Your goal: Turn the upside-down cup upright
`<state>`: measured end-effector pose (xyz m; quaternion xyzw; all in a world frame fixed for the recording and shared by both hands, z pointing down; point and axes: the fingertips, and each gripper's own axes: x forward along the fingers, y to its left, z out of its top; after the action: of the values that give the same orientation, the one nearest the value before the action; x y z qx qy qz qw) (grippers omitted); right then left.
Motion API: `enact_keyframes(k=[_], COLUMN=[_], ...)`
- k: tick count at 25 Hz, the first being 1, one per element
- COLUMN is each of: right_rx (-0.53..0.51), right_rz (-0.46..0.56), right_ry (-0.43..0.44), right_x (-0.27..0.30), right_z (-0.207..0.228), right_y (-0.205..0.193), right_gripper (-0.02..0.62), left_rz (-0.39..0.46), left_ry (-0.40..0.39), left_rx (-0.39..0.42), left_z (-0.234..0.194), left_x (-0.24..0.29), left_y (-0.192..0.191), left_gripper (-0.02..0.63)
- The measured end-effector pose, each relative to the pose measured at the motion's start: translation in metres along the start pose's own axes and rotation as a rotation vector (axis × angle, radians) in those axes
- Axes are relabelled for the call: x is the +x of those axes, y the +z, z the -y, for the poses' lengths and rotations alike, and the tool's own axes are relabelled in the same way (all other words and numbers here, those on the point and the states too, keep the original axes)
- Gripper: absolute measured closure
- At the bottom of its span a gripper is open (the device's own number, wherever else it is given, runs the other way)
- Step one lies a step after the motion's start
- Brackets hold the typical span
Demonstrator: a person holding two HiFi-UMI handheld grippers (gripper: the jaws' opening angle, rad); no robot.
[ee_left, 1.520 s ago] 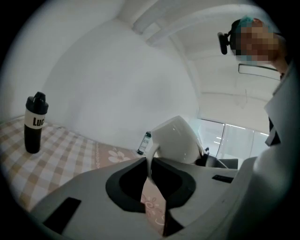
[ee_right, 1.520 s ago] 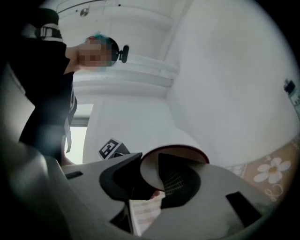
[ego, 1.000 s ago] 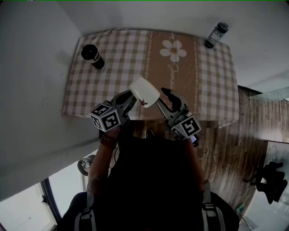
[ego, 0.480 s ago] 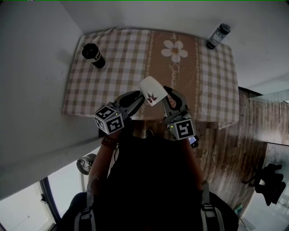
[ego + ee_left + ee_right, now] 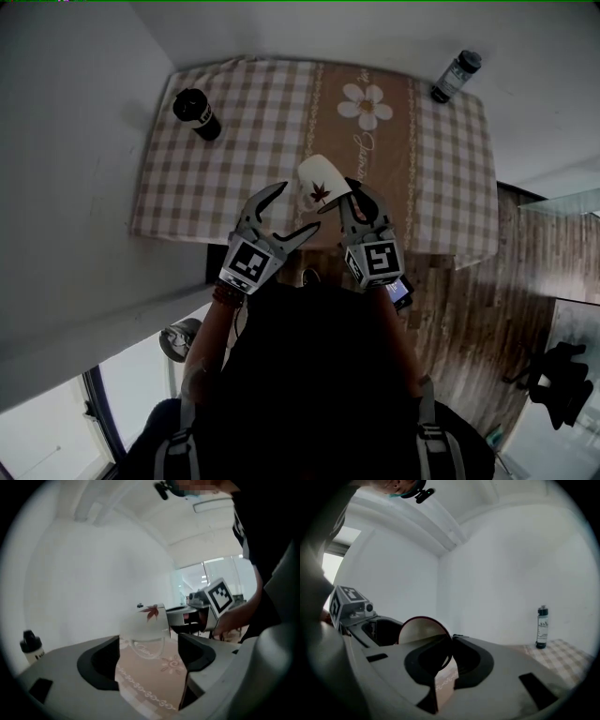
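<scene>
Right tool (image 5: 341,195) clamps the cup (image 5: 317,181) by its rim; left tool (image 5: 296,208) just opened, empty beside the cup; black bottle (image 5: 195,115) and clear bottle (image 5: 455,74) stand well beyond the cup.

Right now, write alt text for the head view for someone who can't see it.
The right hand-held gripper, its jaws just closed, pinches the rim of a white cup with a red leaf print over a checked tablecloth. The left hand-held gripper has just opened wide, nothing between its jaws, beside the cup.
</scene>
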<state>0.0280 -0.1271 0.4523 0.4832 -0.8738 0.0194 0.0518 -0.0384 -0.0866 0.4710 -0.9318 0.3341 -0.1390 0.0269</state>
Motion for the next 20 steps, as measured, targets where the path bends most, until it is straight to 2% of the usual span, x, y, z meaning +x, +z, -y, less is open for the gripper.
enact_keyframes(k=[2,3,6,7,8,10,12,13,14,17,20], right_rx=[0.007,0.014,0.055,0.077,0.107,0.174,0.208,0.211,0.212,0.209,0.198], right_rz=[-0.014,-0.018,-0.023,-0.026,-0.032,-0.042,-0.052,-0.053,-0.050,-0.046,-0.070], right_ry=[0.007,0.011,0.019,0.019,0.019,0.015,0.009,0.006,0.004,0.001,-0.004], right_x=[0.001,0.001,0.001,0.002,0.002,0.003,0.003,0.003,0.003,0.004,0.005], right_z=[-0.001,-0.001,-0.003,-0.003,-0.003,-0.002,0.000,0.000,-0.001,-0.001,0.000], right_y=[-0.001,-0.002,-0.004,-0.006,-0.008,-0.013,-0.014,-0.014,-0.013,-0.013,-0.018], right_gripper=[0.565,0.565,0.565,0.565,0.565,0.565,0.565,0.565,0.565,0.563,0.563], left_rz=[-0.016,-0.026,-0.051,-0.053,-0.055,-0.066,-0.096,-0.114,-0.129,-0.157,-0.176], left_ry=[0.055,0.066,0.072,0.089,0.114,0.158,0.177,0.185,0.194,0.208,0.184], left_rx=[0.099,0.101,0.053,0.078,0.142,0.351,0.575,0.653,0.698,0.698,0.685], left_z=[0.001,0.001,-0.004,-0.006,-0.005,0.005,0.020,0.024,0.025,0.023,0.023], left_x=[0.001,0.003,0.008,0.007,0.006,0.003,0.005,0.007,0.009,0.012,0.015], left_y=[-0.010,-0.013,-0.018,-0.019,-0.017,-0.009,-0.009,-0.012,-0.014,-0.019,-0.024], left_gripper=[0.261,0.283,0.287,0.290,0.297,0.352,0.458,0.499,0.525,0.526,0.528])
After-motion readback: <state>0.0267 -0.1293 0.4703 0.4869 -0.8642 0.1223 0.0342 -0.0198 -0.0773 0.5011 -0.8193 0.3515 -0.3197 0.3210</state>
